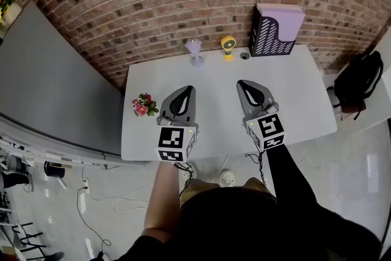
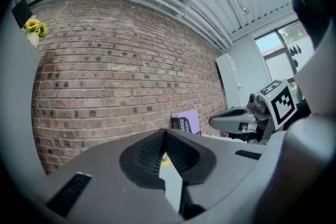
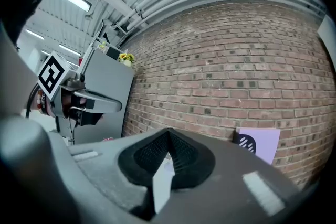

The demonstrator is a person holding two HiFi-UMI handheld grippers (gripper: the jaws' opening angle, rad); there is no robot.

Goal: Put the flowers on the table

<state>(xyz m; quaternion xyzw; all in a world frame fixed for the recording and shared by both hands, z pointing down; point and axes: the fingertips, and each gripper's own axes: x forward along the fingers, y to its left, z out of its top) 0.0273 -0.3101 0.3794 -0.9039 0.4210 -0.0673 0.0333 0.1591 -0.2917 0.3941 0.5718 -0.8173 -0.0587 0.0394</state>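
Flowers [image 1: 143,105] lie on the white tabletop [image 1: 293,101] near its left edge, just beside the left gripper [image 1: 188,90], whose jaws are together and empty. The right gripper [image 1: 242,84] is likewise closed on nothing.

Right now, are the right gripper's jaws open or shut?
Shut. The right gripper shows both jaws meeting at their tips, with nothing held between them.

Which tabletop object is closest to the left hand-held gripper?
The pink flowers, lying at the table's left edge beside the left hand-held gripper; the others stand along the wall.
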